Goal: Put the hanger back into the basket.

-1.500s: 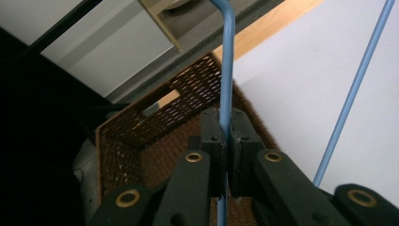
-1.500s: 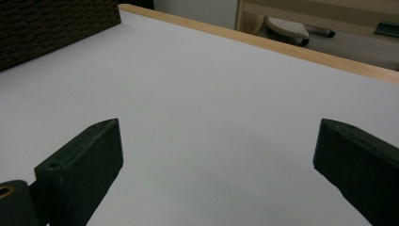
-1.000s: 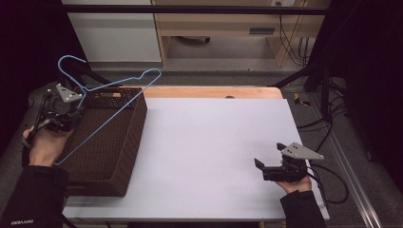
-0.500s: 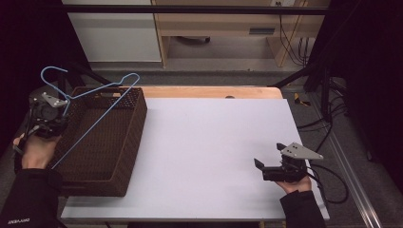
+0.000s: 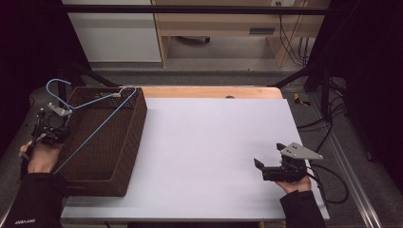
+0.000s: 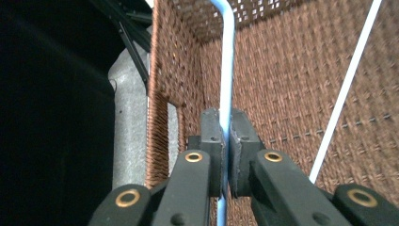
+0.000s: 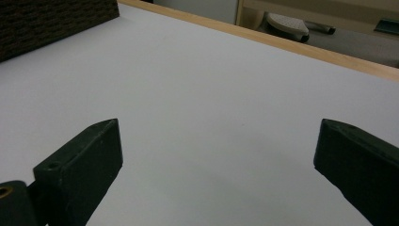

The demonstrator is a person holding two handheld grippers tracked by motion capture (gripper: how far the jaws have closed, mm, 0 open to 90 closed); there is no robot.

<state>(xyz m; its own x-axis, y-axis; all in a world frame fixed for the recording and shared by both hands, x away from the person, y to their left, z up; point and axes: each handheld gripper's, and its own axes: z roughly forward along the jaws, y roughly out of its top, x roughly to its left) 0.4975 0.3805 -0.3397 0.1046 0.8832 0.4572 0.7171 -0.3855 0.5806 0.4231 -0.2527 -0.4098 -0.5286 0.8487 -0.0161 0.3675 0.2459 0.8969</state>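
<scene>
A light blue wire hanger [image 5: 90, 111] is clamped between the jaws of the left gripper [image 6: 225, 141] and is held tilted over the brown wicker basket [image 5: 124, 156] at the left side of the white table [image 5: 209, 152], its hook raised beyond the basket's left rim. The right gripper [image 5: 266, 167] is seen low over the table near the right front edge, its jaws spread wide with nothing between them.

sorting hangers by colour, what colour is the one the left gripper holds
Light blue hanger, clearest in the left gripper view.
</scene>
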